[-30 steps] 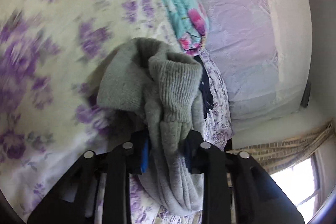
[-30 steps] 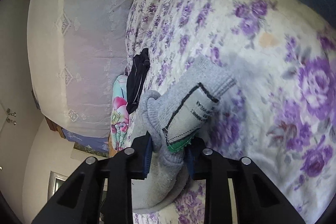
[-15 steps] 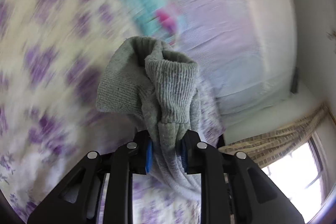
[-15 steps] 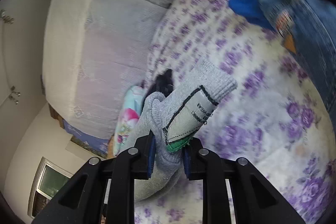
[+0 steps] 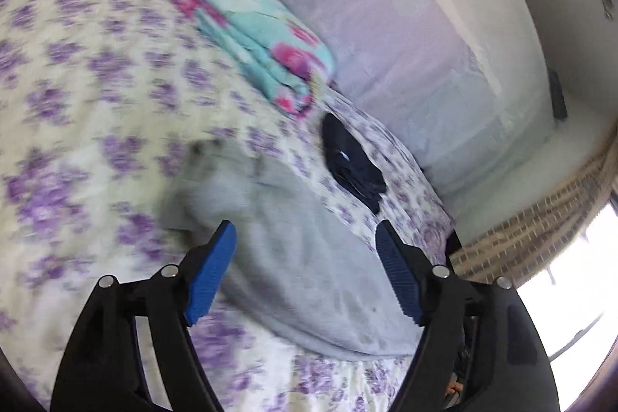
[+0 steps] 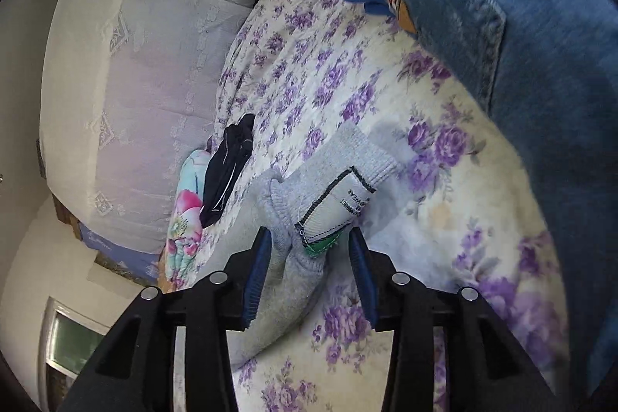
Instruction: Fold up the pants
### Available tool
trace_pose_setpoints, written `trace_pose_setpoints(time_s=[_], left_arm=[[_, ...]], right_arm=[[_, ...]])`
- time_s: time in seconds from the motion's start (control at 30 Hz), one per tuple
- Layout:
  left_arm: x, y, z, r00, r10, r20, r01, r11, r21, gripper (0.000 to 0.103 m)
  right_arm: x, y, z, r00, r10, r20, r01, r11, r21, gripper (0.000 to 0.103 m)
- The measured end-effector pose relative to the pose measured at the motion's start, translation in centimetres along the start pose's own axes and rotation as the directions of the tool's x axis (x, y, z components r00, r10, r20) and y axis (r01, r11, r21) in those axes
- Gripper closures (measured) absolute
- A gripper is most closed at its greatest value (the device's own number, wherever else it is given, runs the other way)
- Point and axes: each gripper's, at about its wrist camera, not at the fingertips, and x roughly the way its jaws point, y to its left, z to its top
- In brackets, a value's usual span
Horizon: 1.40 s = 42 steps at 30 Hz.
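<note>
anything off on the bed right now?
Mostly the grey pants: one end is bunched, its label flipped up between the right tongs, whose jaws have just been opening. The left tongs have opened too and hold nothing. Nothing looks spilled or torn.

Each gripper, the left gripper [image 5: 305,269] and the right gripper [image 6: 309,269], is built of glossy black angular arms studded with round silver screws. Ribbed blue pads [image 5: 210,277] are fitted inside the fingers [image 6: 257,277] of both.
</note>
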Motion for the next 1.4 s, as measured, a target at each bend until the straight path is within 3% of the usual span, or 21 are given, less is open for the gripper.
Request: trace_pose_setpoints(time_s=[0.1,0.17,0.23,0.3,0.37,0.43,0.53,0.6,0.7,0.8,0.83,0.9,0.97,1.03,1.13,1.2,1.27,1.33,1.4], left_arm=[[4.4,-2.7,-0.7,0.997,-0.019,-0.072,0.025,0.996,0.086,0.030],[6.9,-3.4,-1.4,0.995,0.001,-0.102,0.012,0.992,0.122,0.030],[9.1,-2.6,-2.4,0.988,0.027,-0.152,-0.009,0.993,0.120,0.030],[9.7,-0.8,-3.4,0.985,0.045,-0.165,-0.029,0.995,0.097,0.030],[8.9,0.8,-4.2,0.986,0.001,-0.164,0.011,0.997,0.074,0.036],[7.9,2.4,-4.5,0.986,-0.035,-0.163,0.044,0.998,0.050,0.045],[6.8,4.2,-4.6,0.981,-0.087,-0.175,0.088,0.996,-0.005,0.050],[6.2,4.4,-4.5,0.978,-0.109,-0.179,0.104,0.994,-0.039,0.050],[6.1,1.6,-4.1,0.978,-0.107,-0.177,0.114,0.993,0.032,0.040],[8.2,-2.9,-4.5,0.953,-0.171,-0.250,0.206,0.971,0.122,0.026],[9.1,-4.2,-4.9,0.942,-0.187,-0.280,0.235,0.961,0.146,0.022],[11.5,-6.1,-6.1,0.914,-0.211,-0.347,0.284,0.943,0.174,0.021],[14.6,-6.7,-7.6,0.878,-0.215,-0.427,0.305,0.940,0.154,0.021],[16.8,-6.2,-9.0,0.859,-0.172,-0.482,0.276,0.949,0.154,0.021],[16.7,-6.0,-10.5,0.851,-0.146,-0.504,0.297,0.926,0.233,0.022],[16.2,-6.0,-11.5,0.846,-0.130,-0.517,0.313,0.906,0.284,0.022],[15.9,-6.1,-12.4,0.850,-0.099,-0.517,0.307,0.891,0.334,0.021],[15.8,-6.3,-12.7,0.854,-0.083,-0.514,0.305,0.879,0.365,0.019],[15.8,-6.3,-12.6,0.847,-0.103,-0.521,0.323,0.879,0.351,0.016]], right_arm=[[-1.5,4.1,-0.8,0.998,0.025,0.052,-0.018,0.992,-0.126,0.052],[-0.3,7.3,-1.3,0.995,0.101,-0.018,-0.102,0.976,-0.190,0.041],[2.1,11.0,-2.7,0.972,0.179,-0.151,-0.213,0.944,-0.253,0.038],[4.6,14.2,-4.8,0.936,0.223,-0.273,-0.302,0.907,-0.295,0.038],[7.7,16.8,-7.3,0.891,0.228,-0.392,-0.362,0.877,-0.315,0.038],[10.9,18.4,-9.8,0.853,0.178,-0.490,-0.375,0.862,-0.340,0.037],[15.0,17.4,-11.8,0.826,0.059,-0.561,-0.303,0.884,-0.354,0.037],[15.9,15.6,-12.0,0.814,0.072,-0.576,-0.304,0.898,-0.317,0.044],[15.7,16.2,-11.5,0.789,0.054,-0.612,-0.309,0.896,-0.320,0.044],[15.8,18.0,-10.5,0.757,0.083,-0.648,-0.350,0.889,-0.295,0.035],[16.3,19.2,-9.7,0.741,0.127,-0.659,-0.384,0.886,-0.261,0.035],[18.2,21.9,-7.9,0.685,0.215,-0.696,-0.461,0.868,-0.185,0.031],[20.7,24.4,-6.7,0.644,0.243,-0.726,-0.503,0.849,-0.163,0.028],[23.9,26.1,-5.8,0.610,0.232,-0.757,-0.506,0.850,-0.148,0.025],[29.0,27.5,-5.6,0.545,0.186,-0.817,-0.477,0.870,-0.121,0.025],[31.6,28.2,-6.2,0.520,0.138,-0.843,-0.472,0.869,-0.149,0.025],[34.4,28.7,-7.5,0.457,0.088,-0.885,-0.476,0.865,-0.159,0.025],[36.2,29.1,-8.9,0.412,0.040,-0.911,-0.486,0.855,-0.182,0.025],[37.3,29.1,-10.4,0.340,0.012,-0.940,-0.501,0.849,-0.170,0.025]])
